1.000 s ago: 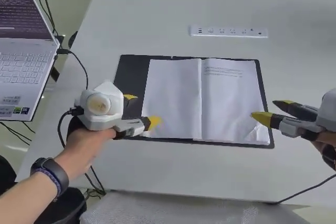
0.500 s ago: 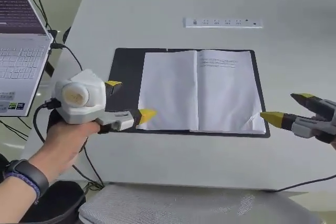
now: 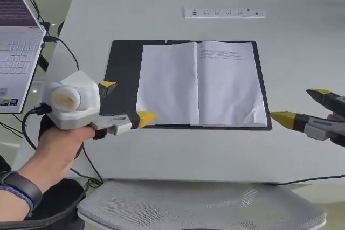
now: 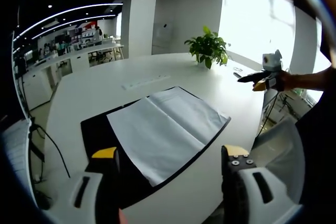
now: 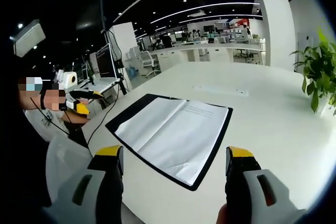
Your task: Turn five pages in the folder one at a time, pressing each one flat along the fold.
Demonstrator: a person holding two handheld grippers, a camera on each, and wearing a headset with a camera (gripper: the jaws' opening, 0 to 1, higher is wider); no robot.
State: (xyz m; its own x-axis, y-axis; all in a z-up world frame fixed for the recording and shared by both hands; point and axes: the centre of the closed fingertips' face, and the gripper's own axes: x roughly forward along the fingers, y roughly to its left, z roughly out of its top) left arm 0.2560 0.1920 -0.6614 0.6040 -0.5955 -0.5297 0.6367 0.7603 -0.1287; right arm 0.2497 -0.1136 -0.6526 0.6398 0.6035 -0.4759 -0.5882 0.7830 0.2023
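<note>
Evidently both hand-held grippers (image 3: 126,101) (image 3: 302,104) agape, empty.

The flat black folder (image 3: 122,74) lies open on the white table (image 3: 178,154), its long side running left to right. White paper pages (image 3: 167,84) lie spread over its middle and right, leaving a bare black strip of cover at the left. The fold (image 3: 197,84) runs from near to far. The right page (image 3: 229,87) carries faint print at its far end, and its near right corner is creased and slightly lifted.
</note>
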